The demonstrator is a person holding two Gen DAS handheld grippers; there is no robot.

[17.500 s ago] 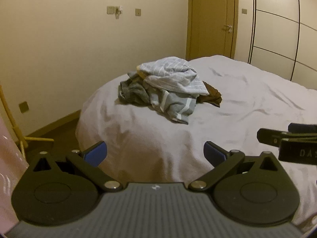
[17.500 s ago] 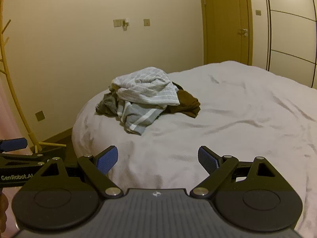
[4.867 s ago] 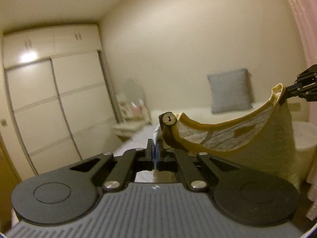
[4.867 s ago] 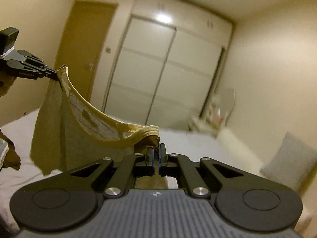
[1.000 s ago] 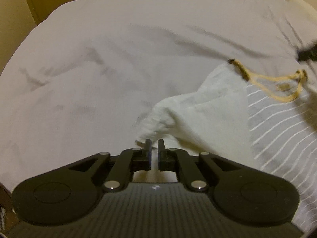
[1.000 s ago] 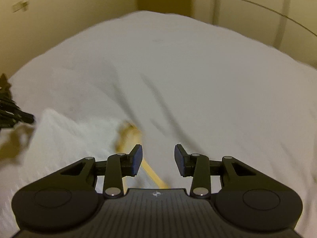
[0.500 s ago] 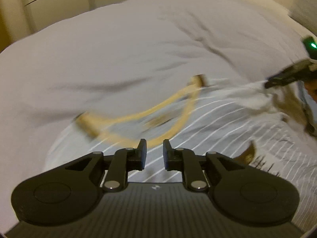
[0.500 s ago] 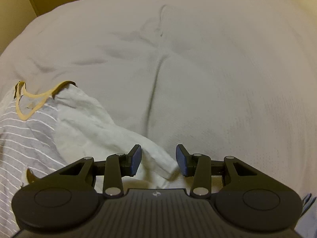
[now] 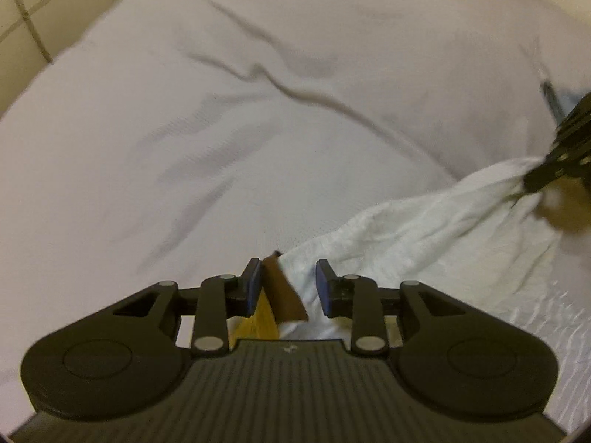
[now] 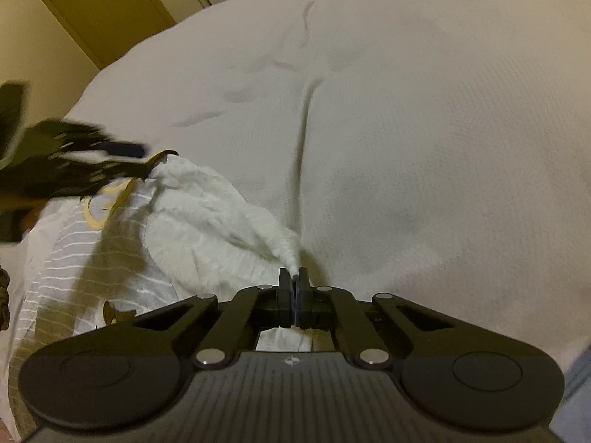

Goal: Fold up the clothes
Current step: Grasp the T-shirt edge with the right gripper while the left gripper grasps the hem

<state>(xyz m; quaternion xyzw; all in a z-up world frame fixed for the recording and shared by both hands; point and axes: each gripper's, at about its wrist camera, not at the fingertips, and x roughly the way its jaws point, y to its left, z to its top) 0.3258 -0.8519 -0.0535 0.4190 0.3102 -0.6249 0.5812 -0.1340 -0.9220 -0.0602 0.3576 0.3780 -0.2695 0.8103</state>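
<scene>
A T-shirt with a grey striped body [image 10: 74,258], white sleeves and a yellow collar [image 10: 110,199] lies on the white bed. My right gripper [image 10: 293,280] is shut on the tip of the white sleeve [image 10: 207,217], and also shows at the right edge of the left wrist view as the right gripper [image 9: 532,184]. My left gripper [image 9: 289,277] is low over the shoulder, its jaws opening. The brown-yellow collar trim [image 9: 284,295] and white sleeve cloth [image 9: 424,229] lie between its pads. In the right wrist view the left gripper [image 10: 142,162] is blurred at the collar.
The white bedcover [image 9: 184,147] spreads wide and wrinkled beyond the shirt. A brown door [image 10: 110,7] and wardrobe panels [image 9: 22,29] stand past the bed's far edge. A dark garment [image 10: 3,295] peeks in at the left edge of the right wrist view.
My right gripper has shut on the sleeve tip it was hovering over. My left gripper let go of the other sleeve, swept across the shirt to the collar, and widened its jaws.
</scene>
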